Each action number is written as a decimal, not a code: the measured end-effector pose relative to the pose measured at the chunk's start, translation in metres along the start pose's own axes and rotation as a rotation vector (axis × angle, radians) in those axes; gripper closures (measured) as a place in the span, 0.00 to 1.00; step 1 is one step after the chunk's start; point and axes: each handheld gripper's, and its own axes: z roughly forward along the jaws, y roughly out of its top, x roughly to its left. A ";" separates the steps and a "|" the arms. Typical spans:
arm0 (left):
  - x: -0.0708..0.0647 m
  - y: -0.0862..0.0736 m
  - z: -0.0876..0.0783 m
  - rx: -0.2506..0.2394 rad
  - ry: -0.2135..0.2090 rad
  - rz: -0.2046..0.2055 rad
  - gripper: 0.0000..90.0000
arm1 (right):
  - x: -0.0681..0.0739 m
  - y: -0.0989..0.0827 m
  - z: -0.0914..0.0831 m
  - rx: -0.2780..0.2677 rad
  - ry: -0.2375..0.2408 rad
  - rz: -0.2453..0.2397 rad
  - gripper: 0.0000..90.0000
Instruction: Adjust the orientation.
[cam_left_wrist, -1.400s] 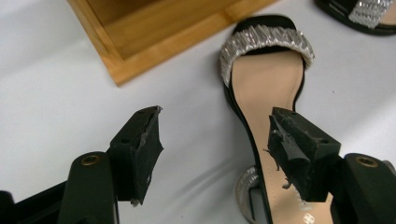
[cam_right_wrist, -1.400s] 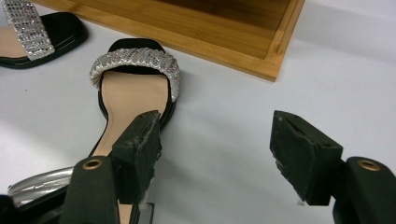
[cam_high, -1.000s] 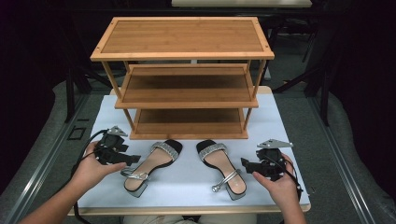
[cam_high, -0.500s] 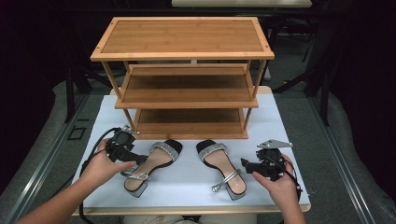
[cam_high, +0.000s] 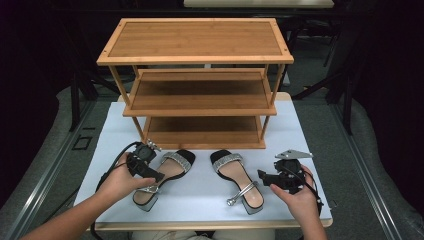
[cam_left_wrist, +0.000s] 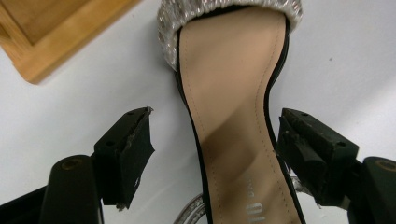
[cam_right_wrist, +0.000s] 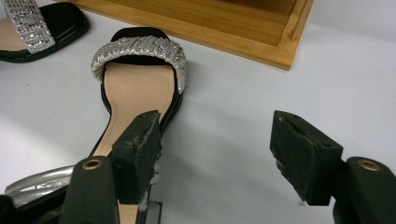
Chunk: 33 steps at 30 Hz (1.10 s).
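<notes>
Nearest the table's front edge, the left gripper (cam_high: 150, 172) hangs over the middle of the left black heeled sandal with a silver glitter strap (cam_high: 162, 175), which lies on the white table top (cam_high: 200, 200). In the left gripper view its jaws stand wide on either side of the sandal's tan insole (cam_left_wrist: 233, 116); the right jaw seems just beside the sole's edge, though whether it touches is hard to tell. The jaws have just been opening and grip nothing.

The right gripper (cam_high: 264, 176) hovers, jaws apart and empty, just beside the matching right sandal (cam_high: 239, 180).

Since a second ago the left hand has come inward from the table's left side onto its sandal; the right hand has kept its place.

Beyond the shoes stands the three-tier bamboo shoe rack (cam_high: 197, 80).
</notes>
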 end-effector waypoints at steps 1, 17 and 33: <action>-0.001 0.000 0.002 0.012 -0.003 0.002 0.29 | 0.000 0.000 0.000 0.000 0.000 0.001 0.37; -0.006 -0.002 0.018 0.115 -0.039 -0.010 0.31 | -0.001 -0.001 0.002 0.010 0.007 0.008 0.37; -0.010 0.002 0.027 0.184 -0.040 0.000 0.39 | -0.002 -0.003 0.006 0.011 0.002 0.010 0.37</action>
